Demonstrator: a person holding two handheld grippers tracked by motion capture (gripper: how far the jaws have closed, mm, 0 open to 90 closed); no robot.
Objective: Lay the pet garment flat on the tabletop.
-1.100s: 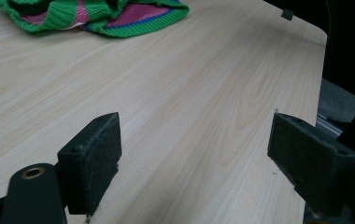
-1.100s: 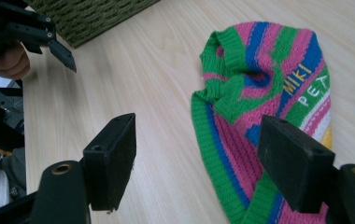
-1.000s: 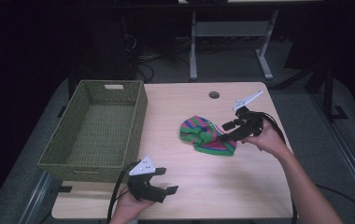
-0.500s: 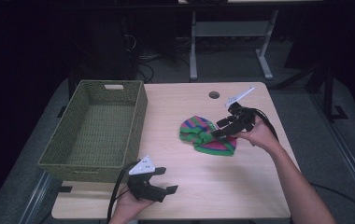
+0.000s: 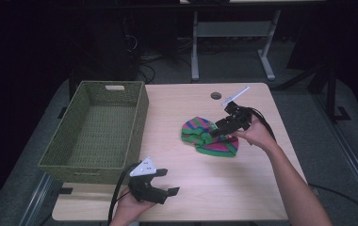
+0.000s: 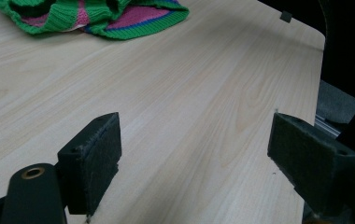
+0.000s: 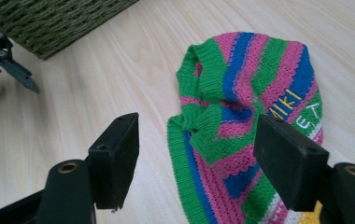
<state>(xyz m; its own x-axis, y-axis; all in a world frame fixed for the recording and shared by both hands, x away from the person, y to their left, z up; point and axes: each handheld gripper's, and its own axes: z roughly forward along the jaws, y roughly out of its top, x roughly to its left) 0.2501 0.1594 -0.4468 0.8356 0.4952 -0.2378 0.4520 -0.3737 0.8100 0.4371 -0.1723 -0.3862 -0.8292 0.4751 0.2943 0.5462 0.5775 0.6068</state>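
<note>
A striped knitted garment (image 5: 208, 136) in green, pink and blue lies crumpled on the light wooden table (image 5: 177, 113), right of centre. My right gripper (image 5: 216, 130) hovers over its right part, jaws open, with the garment (image 7: 245, 121) showing between and below them. My left gripper (image 5: 170, 181) rests near the table's front edge, jaws wide open over bare wood; the garment's hem (image 6: 91, 16) lies far ahead of it. The left gripper (image 7: 7, 60) appears at the left edge of the right gripper view.
A green woven basket (image 5: 54, 157) stands empty on the table's left side; its wall (image 7: 49, 23) is at the top left of the right gripper view. A round cable hole (image 5: 215, 95) sits near the table's far edge. Dark floor and a metal stand lie beyond.
My right gripper has shifted slightly left and down over the garment's right part. The left gripper has stayed in place.
</note>
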